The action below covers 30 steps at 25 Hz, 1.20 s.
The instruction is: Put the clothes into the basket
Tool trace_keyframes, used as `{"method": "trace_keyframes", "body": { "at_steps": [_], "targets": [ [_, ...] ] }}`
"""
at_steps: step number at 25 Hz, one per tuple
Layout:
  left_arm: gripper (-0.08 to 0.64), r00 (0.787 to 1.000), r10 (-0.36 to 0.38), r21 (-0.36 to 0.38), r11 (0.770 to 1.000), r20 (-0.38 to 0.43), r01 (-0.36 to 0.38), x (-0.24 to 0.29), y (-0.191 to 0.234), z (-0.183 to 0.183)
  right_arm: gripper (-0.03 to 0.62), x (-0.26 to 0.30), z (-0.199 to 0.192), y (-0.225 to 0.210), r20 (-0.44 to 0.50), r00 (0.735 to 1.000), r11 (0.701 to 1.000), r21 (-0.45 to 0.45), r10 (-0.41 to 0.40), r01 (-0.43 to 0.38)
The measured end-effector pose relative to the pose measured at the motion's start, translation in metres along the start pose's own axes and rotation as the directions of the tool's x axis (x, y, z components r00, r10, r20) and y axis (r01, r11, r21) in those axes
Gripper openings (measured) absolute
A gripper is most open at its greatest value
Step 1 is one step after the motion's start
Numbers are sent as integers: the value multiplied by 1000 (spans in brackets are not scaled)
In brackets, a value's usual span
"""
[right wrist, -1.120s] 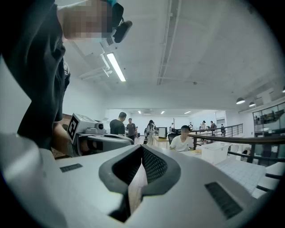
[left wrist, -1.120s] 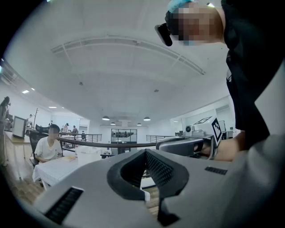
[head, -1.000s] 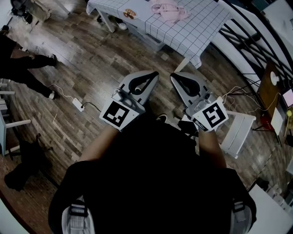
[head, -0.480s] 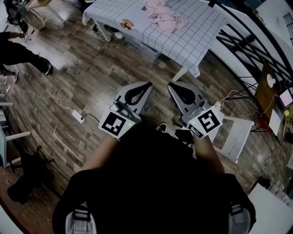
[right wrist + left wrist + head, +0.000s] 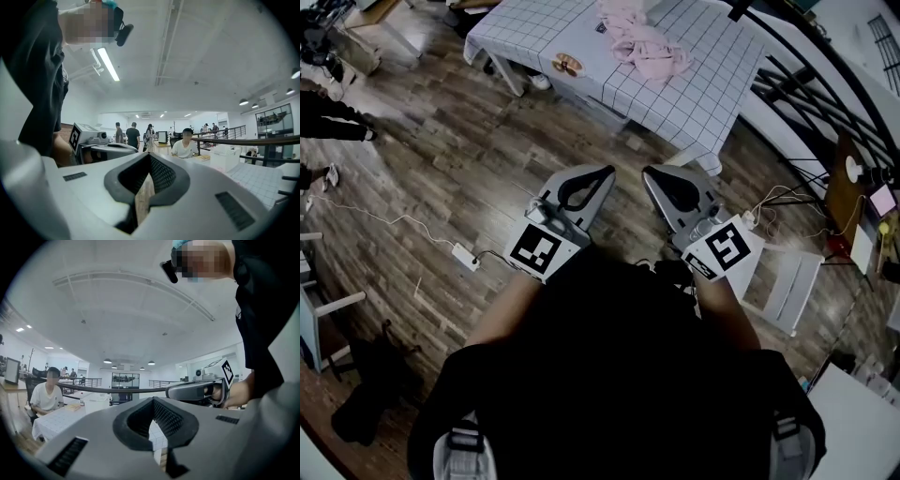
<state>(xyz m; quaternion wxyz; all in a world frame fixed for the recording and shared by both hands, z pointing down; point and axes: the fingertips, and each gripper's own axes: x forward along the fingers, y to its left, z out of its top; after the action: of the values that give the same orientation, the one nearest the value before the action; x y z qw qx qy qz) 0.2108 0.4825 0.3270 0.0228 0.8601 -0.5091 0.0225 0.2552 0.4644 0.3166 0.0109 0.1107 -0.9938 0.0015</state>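
A heap of pink clothes (image 5: 645, 42) lies on a table with a white checked cloth (image 5: 703, 75) at the top of the head view. My left gripper (image 5: 605, 172) and right gripper (image 5: 649, 174) are held side by side in front of my body, over the wooden floor and short of the table. Both are shut with nothing between the jaws. The left gripper (image 5: 153, 400) points up across the room, and so does the right gripper (image 5: 149, 155). A white box-like container (image 5: 227, 157) stands on the table; I cannot tell if it is the basket.
A white chair (image 5: 789, 283) stands at my right, beside a black railing (image 5: 811, 89). A power strip with a cable (image 5: 465, 255) lies on the floor at the left. A small plate (image 5: 567, 64) sits on the table. A person (image 5: 47, 395) sits at the table; others stand further back.
The table and the pink clothes have come lower in the head view and look nearer. Both grippers have stayed shut and side by side.
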Motion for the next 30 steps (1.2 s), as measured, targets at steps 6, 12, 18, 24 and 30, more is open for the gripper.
{"method": "trace_keyframes", "body": {
  "at_steps": [6, 12, 18, 24, 30],
  "targets": [
    [3, 999, -36, -15, 999, 2, 36, -16, 58, -6, 17, 57, -2, 3, -16, 999, 999, -8, -41, 41],
    [3, 999, -34, -23, 999, 16, 34, -23, 103, -9, 17, 92, -4, -7, -35, 995, 996, -13, -89, 89],
    [3, 999, -30, -25, 999, 24, 31, -5, 136, -8, 17, 119, -4, -33, -42, 994, 995, -19, -103, 103],
    [3, 999, -36, -15, 999, 22, 36, 32, 163, -4, 17, 139, -8, -80, -33, 994, 995, -18, -103, 103],
    [3, 999, -40, -13, 999, 8, 40, 85, 199, 2, 17, 162, -9, -142, -32, 995, 996, -3, -94, 94]
  ]
}}
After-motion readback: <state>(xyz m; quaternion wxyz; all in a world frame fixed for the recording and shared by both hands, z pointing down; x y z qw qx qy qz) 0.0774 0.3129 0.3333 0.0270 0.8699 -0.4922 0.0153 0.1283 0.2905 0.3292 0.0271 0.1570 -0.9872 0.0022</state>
